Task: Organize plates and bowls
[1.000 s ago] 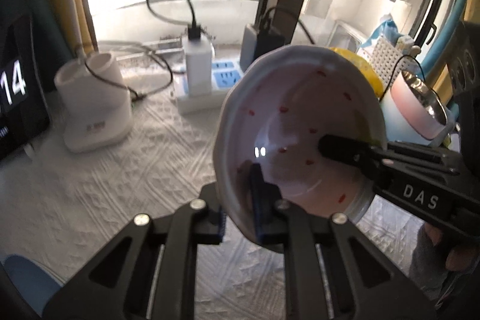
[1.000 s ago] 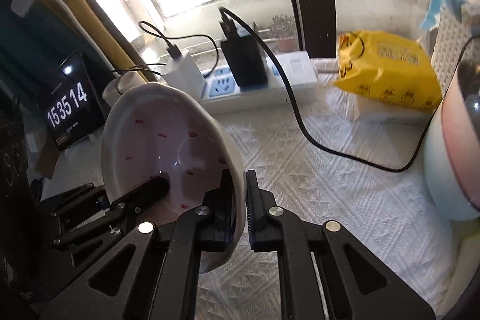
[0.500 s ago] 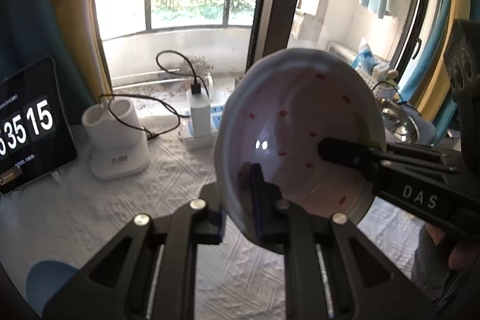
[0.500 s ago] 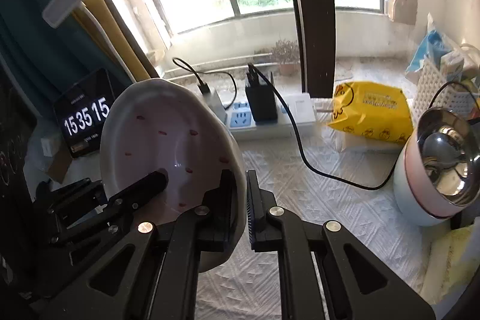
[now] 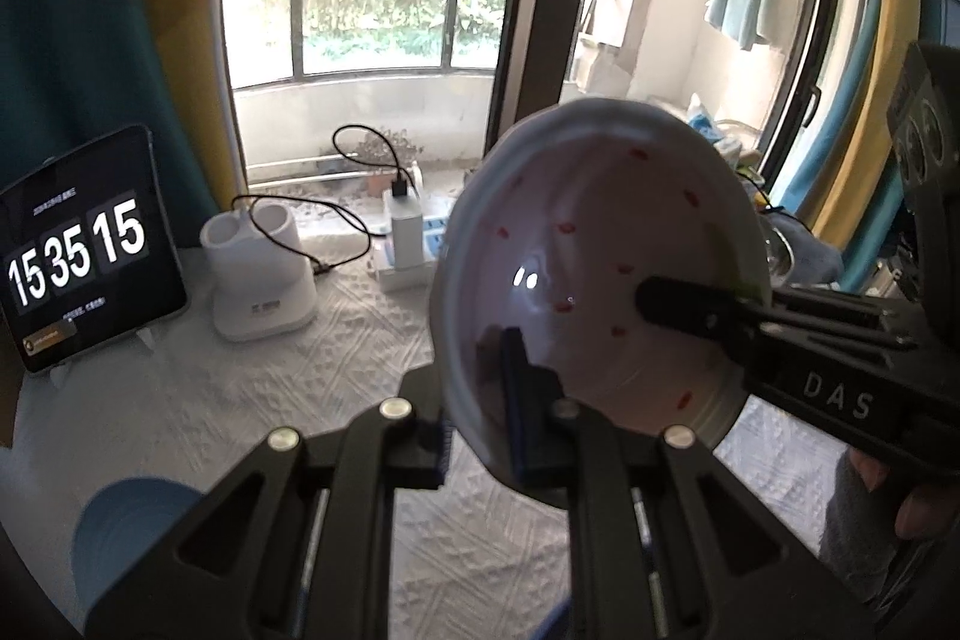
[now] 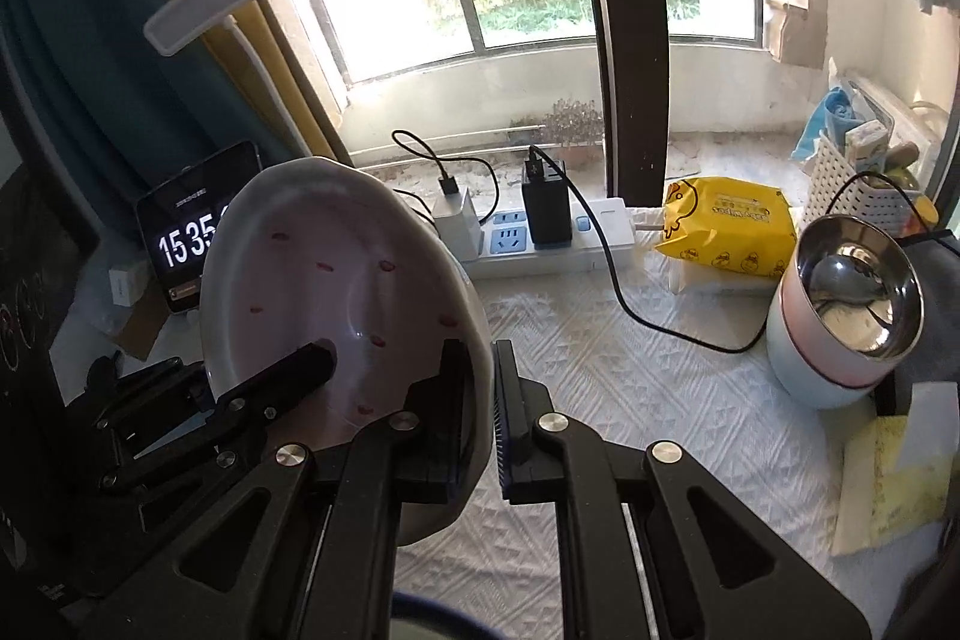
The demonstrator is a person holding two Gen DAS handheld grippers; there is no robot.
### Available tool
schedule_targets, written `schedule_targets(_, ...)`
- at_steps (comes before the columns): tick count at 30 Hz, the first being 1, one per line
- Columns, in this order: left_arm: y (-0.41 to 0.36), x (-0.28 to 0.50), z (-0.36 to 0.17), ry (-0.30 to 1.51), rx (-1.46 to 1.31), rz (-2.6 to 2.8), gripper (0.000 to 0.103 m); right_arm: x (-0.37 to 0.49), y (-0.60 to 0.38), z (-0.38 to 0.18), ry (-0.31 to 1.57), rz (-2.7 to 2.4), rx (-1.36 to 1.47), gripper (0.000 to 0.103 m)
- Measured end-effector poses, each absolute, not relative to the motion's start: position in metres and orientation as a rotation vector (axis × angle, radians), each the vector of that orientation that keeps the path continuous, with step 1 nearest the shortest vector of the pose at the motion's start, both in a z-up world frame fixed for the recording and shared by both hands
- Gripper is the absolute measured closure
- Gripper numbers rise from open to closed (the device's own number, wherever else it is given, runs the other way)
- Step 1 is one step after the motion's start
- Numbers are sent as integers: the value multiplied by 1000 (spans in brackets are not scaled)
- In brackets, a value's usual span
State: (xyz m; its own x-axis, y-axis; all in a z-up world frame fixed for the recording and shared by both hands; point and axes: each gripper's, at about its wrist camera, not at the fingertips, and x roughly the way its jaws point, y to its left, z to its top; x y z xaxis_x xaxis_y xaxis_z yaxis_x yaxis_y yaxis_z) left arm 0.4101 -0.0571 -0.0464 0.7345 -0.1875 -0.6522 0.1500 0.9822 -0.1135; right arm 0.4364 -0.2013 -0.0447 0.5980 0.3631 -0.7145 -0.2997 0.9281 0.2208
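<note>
A white bowl with small red marks (image 5: 600, 244) is held up in the air, tilted on its side, well above the table. My left gripper (image 5: 480, 418) is shut on its near rim. My right gripper (image 6: 477, 400) is shut on the opposite rim of the same bowl (image 6: 336, 292). Each gripper shows in the other's view, one finger (image 5: 690, 304) lying inside the bowl. A steel bowl nested in pink and white bowls (image 6: 840, 316) stands at the right of the table.
A white textured cloth (image 6: 630, 388) covers the table. At the back stand a power strip with chargers (image 6: 540, 238), a yellow wipes pack (image 6: 726, 226), a white basket (image 6: 864, 184), a clock tablet (image 5: 78, 250), a white lamp base (image 5: 258, 280). A blue object (image 5: 132, 532) lies low left.
Both grippers have risen with the bowl held between them; the table and its objects now look lower and farther. The grips on the rim are unchanged.
</note>
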Motion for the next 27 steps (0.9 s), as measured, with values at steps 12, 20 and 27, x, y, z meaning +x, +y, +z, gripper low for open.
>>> schedule_targets(12, -55, 374, -42, 716, -70, -192, 89, 396, -198, -36, 841, 366, 79, 93)
schedule_targets(20, -57, 354, -40, 704, -59, -206, 89, 370, -201, -33, 830, 355, 89, 93)
schedule_targets(27, -57, 339, -44, 705, -57, -217, 89, 350, -206, -35, 831, 345, 97, 93)
